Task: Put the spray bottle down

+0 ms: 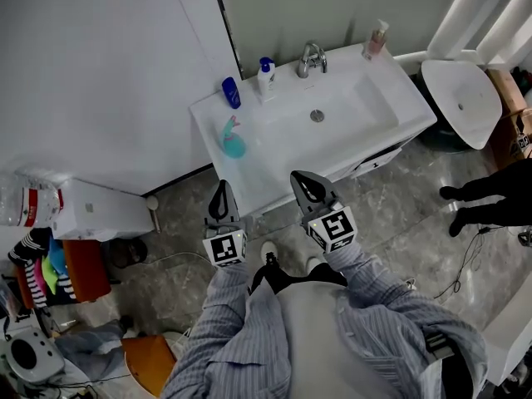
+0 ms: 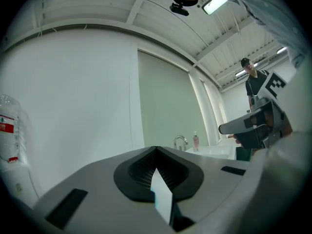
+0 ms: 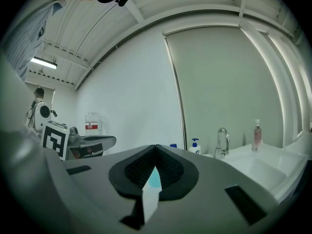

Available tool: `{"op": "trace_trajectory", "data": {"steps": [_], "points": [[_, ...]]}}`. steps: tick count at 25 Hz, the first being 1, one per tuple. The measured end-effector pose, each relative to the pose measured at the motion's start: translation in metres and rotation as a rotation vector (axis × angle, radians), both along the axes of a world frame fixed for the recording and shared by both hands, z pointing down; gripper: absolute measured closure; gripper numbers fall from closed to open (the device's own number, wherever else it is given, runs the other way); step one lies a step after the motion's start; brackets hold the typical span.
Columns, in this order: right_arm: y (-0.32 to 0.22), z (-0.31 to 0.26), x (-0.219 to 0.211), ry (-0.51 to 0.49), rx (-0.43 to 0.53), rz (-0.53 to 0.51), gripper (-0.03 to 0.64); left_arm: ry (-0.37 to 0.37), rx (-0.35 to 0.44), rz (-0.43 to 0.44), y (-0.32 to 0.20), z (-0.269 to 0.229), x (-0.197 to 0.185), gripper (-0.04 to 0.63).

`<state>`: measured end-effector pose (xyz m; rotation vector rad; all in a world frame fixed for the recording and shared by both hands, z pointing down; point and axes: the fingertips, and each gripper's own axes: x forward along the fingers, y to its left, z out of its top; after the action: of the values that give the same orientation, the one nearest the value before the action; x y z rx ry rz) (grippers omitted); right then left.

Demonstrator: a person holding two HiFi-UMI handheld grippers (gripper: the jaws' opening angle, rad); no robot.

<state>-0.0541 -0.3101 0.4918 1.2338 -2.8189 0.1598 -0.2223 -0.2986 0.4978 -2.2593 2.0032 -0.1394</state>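
Note:
The teal spray bottle (image 1: 233, 139) stands upright on the left part of the white washbasin counter (image 1: 405, 98) in the head view, with nothing touching it. My left gripper (image 1: 223, 196) hovers in front of the counter's near edge, a little below the bottle in the picture; its jaws are together and hold nothing. My right gripper (image 1: 306, 184) is beside it to the right, over the counter's front edge, also shut and empty. In the left gripper view the left gripper (image 2: 156, 149) points level at the wall. The right gripper (image 3: 155, 147) faces the wall and the tap (image 3: 222, 143).
Along the back of the counter stand a dark blue bottle (image 1: 231, 92), a white pump bottle (image 1: 265, 78), the tap (image 1: 311, 58) and a pink bottle (image 1: 376, 38). A toilet (image 1: 461, 98) is at the right, another person's legs (image 1: 490, 198) near it. A white box (image 1: 96, 210) sits left.

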Motion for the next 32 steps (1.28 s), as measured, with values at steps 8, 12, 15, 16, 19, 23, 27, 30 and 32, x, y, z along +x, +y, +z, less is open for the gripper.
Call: {"op": "trace_trajectory", "data": {"steps": [8,12,15,16,19,23,27,30,32], "points": [[-0.002,-0.014,0.001,-0.008,0.031,0.016,0.601,0.001,0.004,-0.059,0.006,-0.015,-0.01,0.594],[-0.009,-0.014,0.003,-0.005,0.034,0.034,0.601,0.006,0.011,-0.076,0.006,-0.02,-0.018,0.594],[-0.013,-0.011,0.006,-0.002,0.025,0.052,0.601,0.006,0.014,-0.079,0.007,-0.021,-0.02,0.594],[-0.013,-0.01,0.007,-0.003,0.021,0.056,0.602,0.006,0.012,-0.079,0.007,-0.02,-0.021,0.594],[-0.014,-0.009,0.008,-0.004,0.013,0.066,0.603,0.012,0.006,-0.076,0.009,-0.019,-0.02,0.594],[-0.012,-0.012,0.009,-0.004,0.03,0.079,0.603,0.016,0.007,-0.075,0.012,-0.02,-0.02,0.594],[-0.011,-0.013,0.009,0.007,0.041,0.08,0.603,0.02,0.012,-0.075,0.013,-0.021,-0.019,0.595],[-0.01,-0.009,0.007,0.018,0.028,0.071,0.603,0.022,0.015,-0.073,0.014,-0.022,-0.02,0.594],[-0.009,-0.007,0.005,0.02,0.029,0.063,0.603,0.025,0.015,-0.071,0.014,-0.022,-0.019,0.594]]}}
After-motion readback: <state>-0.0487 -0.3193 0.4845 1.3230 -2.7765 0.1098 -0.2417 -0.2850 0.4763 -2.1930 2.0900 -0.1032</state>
